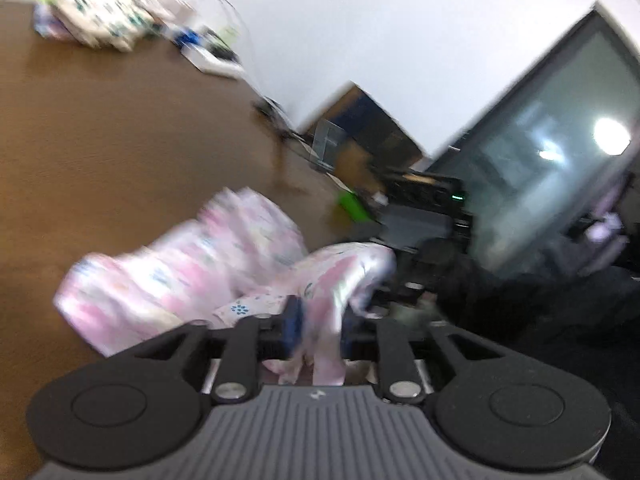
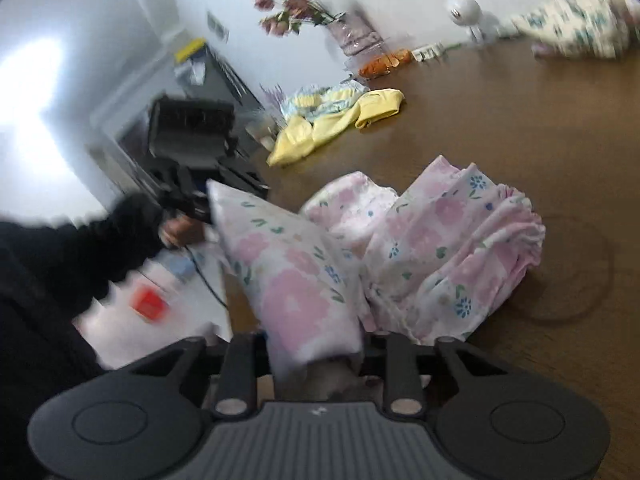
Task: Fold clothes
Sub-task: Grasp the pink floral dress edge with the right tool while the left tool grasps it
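Both tongs, left tongs [image 1: 316, 328] and right tongs [image 2: 316, 350], pinch the pink floral garment [image 2: 432, 248] above the tabletop [image 2: 520, 120], seemingly mid-fold, needing it laid flat.

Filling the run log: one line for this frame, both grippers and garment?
left gripper: shut on pink floral garment | right gripper: shut on same garment | garment: bunched, partly lifted off brown table | fold: not yet formed

The crumpled cotton garment [image 2: 440, 240] in my black tongs [image 2: 316, 356] is white with big pink blooms, small blue flowers and green leaves. My surface [image 2: 500, 128] is brown wood grain. On it lie a plain yellow cloth heap [image 2: 320, 128] and a folded white cloth printed in teal [image 2: 576, 32]. My sleeve [image 2: 80, 248] is black.
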A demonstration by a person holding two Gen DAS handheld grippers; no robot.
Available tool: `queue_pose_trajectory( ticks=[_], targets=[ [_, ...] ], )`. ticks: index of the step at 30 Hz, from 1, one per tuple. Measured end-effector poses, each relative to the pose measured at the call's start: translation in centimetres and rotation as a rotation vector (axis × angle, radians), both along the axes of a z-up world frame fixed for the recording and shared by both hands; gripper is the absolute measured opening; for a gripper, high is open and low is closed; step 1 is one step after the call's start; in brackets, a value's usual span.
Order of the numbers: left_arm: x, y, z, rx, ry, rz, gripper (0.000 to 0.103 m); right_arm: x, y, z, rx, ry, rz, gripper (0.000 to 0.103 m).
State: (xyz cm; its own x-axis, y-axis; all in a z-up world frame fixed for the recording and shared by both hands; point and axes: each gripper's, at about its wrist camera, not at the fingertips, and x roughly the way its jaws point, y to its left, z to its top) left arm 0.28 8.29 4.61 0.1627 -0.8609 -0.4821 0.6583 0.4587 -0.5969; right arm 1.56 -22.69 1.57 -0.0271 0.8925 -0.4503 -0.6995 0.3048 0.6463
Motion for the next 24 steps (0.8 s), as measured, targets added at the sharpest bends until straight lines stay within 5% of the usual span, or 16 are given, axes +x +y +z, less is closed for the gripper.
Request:
queue_pose_trajectory(
  ticks=[4, 9, 12, 15, 19, 21, 24],
  targets=[
    [-3.2, -1.7, 0.7, 0.127, -0.262, -0.030, 0.103, 0.7, -0.9, -0.5, 0.077, 0.084, 0.043, 0.019],
    [-6.9, -3.8, 1.4, 0.272, -0.561, -0.069, 0.103, 0.5, -0.3, 0.0, 0.071, 0.041, 0.129, 0.019],
    [-5.6, -4.3, 0.5, 0.194, -0.430, -0.123, 0.097, 0.2, 1.0, 0.6, 0.043, 0.005, 0.180, 0.019],
    [-4.3, -5.0, -0.4, 0.189, -0.298, -0.152, 0.016, -0.1, 2.6, 1.5, -0.020, -0.022, 0.206, 0.020],
    [-2.5, -3.2, -2.0, 0.092, -0.088, -0.062, 0.015, 0.1, 2.1, 2.1, -0.003, -0.011, 0.113, 0.036],
    [-2.4, -1.9, -2.3, 0.053, -0.055, -0.046, 0.015, -0.3, 0.2, 2.1, 0.099, 0.001, 0.077, 0.070],
    [-1.6, -0.7, -2.7, -0.029, 0.019, -0.046, 0.014, -1.0, -1.0, 1.7, 0.189, -0.022, 0.016, 0.073]
  ],
)
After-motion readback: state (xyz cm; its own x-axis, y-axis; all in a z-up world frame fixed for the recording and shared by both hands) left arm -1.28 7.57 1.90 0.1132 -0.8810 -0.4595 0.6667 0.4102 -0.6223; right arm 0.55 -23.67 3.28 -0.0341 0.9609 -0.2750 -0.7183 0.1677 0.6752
